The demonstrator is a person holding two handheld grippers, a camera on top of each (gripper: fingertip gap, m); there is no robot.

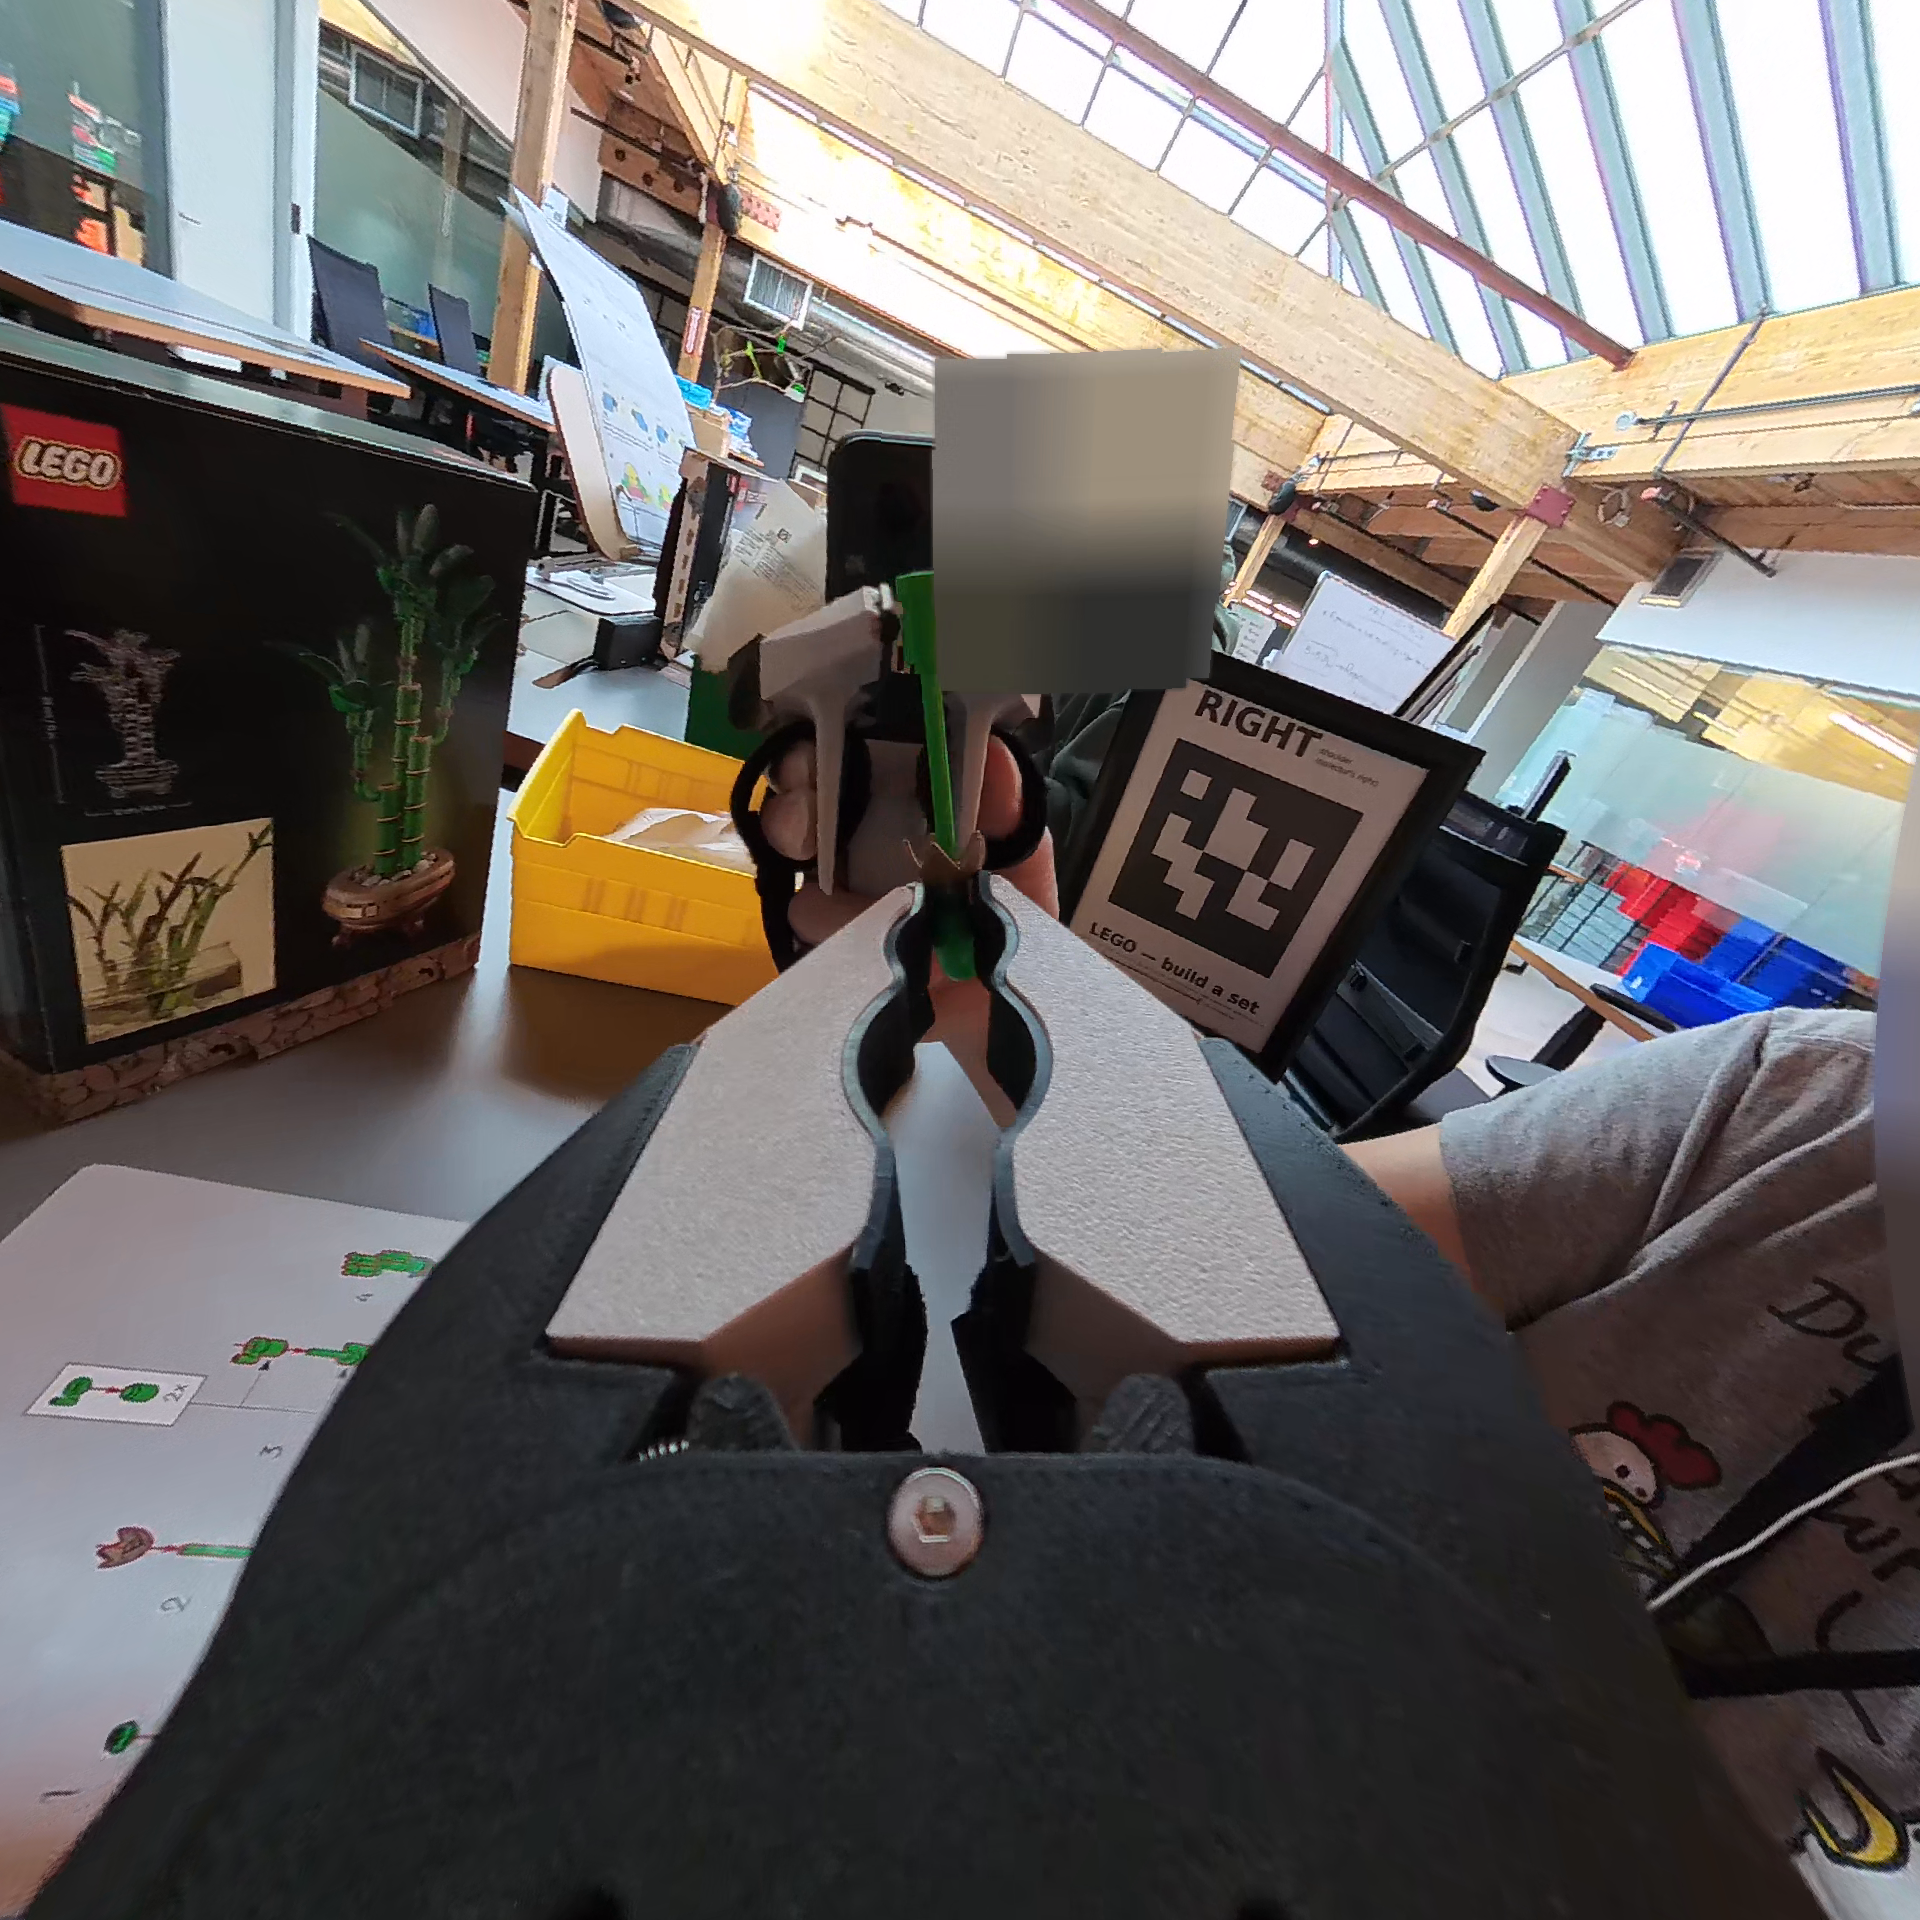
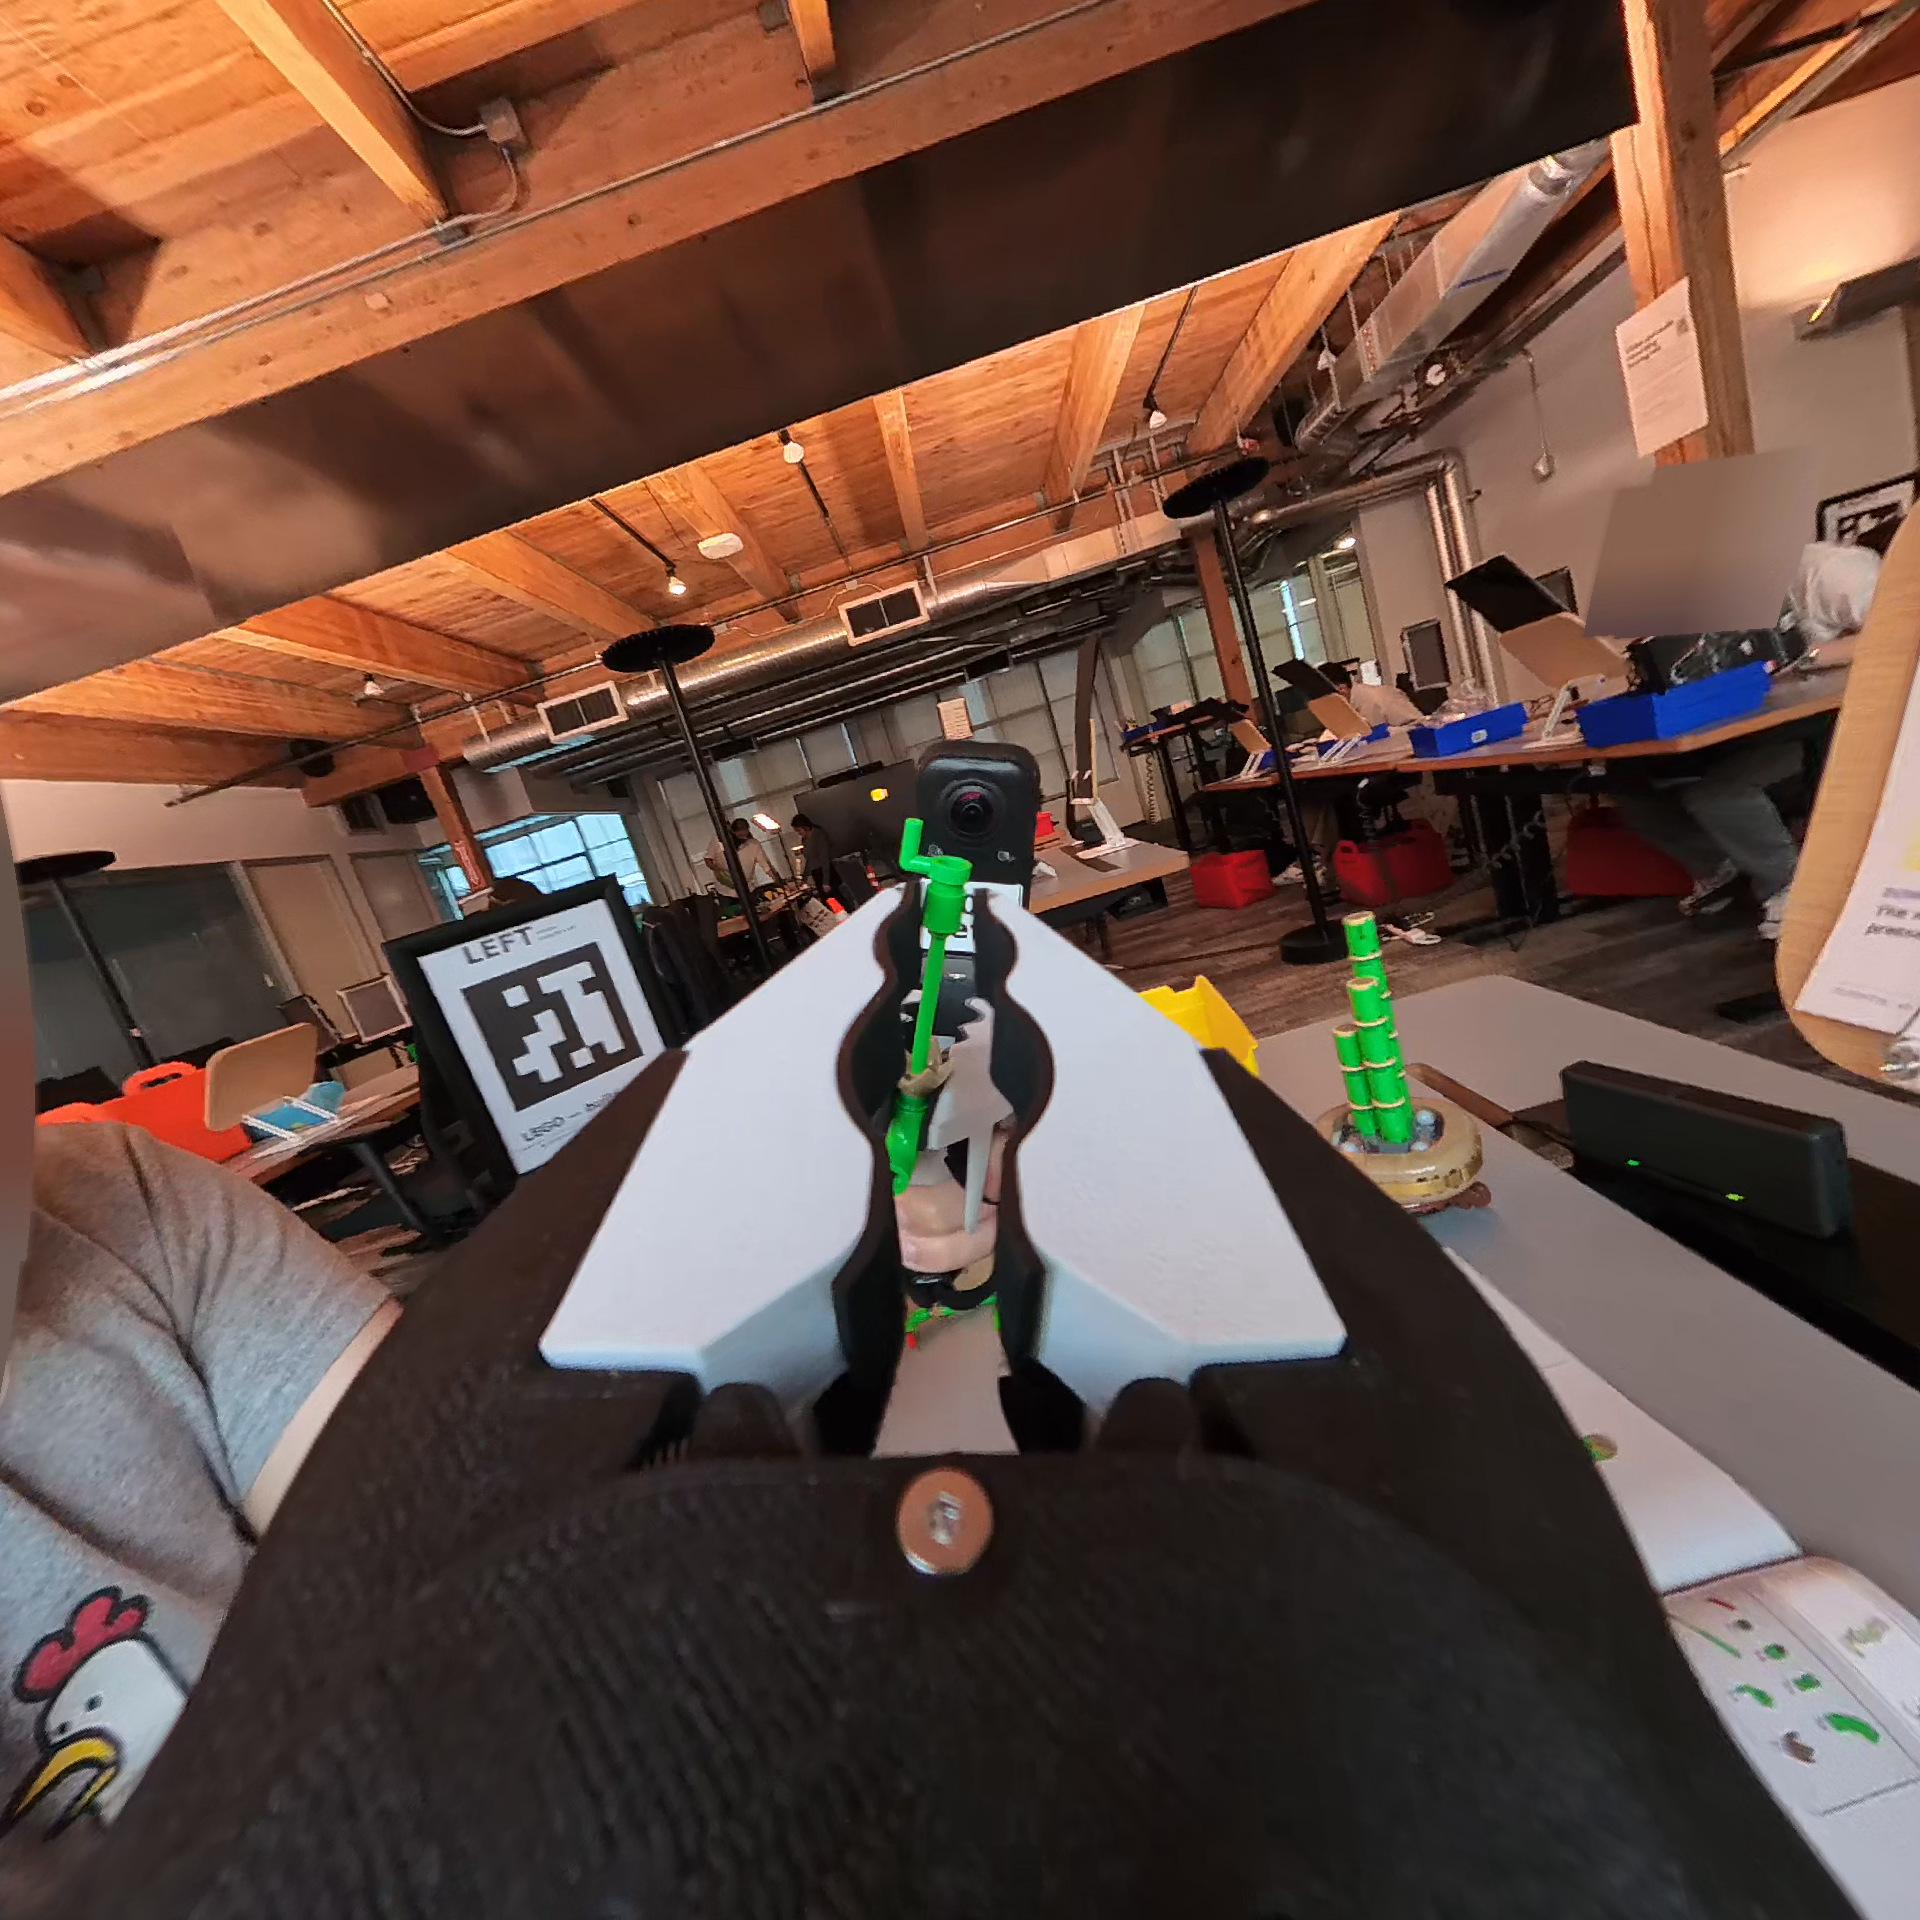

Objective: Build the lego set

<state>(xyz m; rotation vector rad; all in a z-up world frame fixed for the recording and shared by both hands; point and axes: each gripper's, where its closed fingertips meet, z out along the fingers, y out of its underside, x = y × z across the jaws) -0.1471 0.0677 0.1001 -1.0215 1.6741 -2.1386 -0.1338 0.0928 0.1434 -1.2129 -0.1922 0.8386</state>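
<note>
A thin green stem [image 1: 938, 748] with a tan collar [image 1: 943, 858] is held in the air between both grippers. My left gripper [image 1: 951, 891] is shut on the stem's thicker lower end. My right gripper [image 2: 951, 916] is shut around the stem's upper part [image 2: 928, 997], and the stem's clip end [image 2: 940, 873] sticks out past its tips. Each gripper faces the other: the right one shows in the left wrist view [image 1: 902, 764], the left one in the right wrist view [image 2: 971, 1091]. A partly built green bamboo model [image 2: 1374, 1070] stands on a tan base on the table.
The set's black box [image 1: 260, 727] and a yellow bin [image 1: 623, 894] stand at the left. An open instruction booklet [image 1: 156, 1403] lies near me and also shows in the right wrist view [image 2: 1808, 1704]. Framed marker signs [image 1: 1247, 852] [image 2: 540, 1018] stand behind. A black device [image 2: 1704, 1143] lies by the model. About 5 centimeters separates my left fingertips from my right.
</note>
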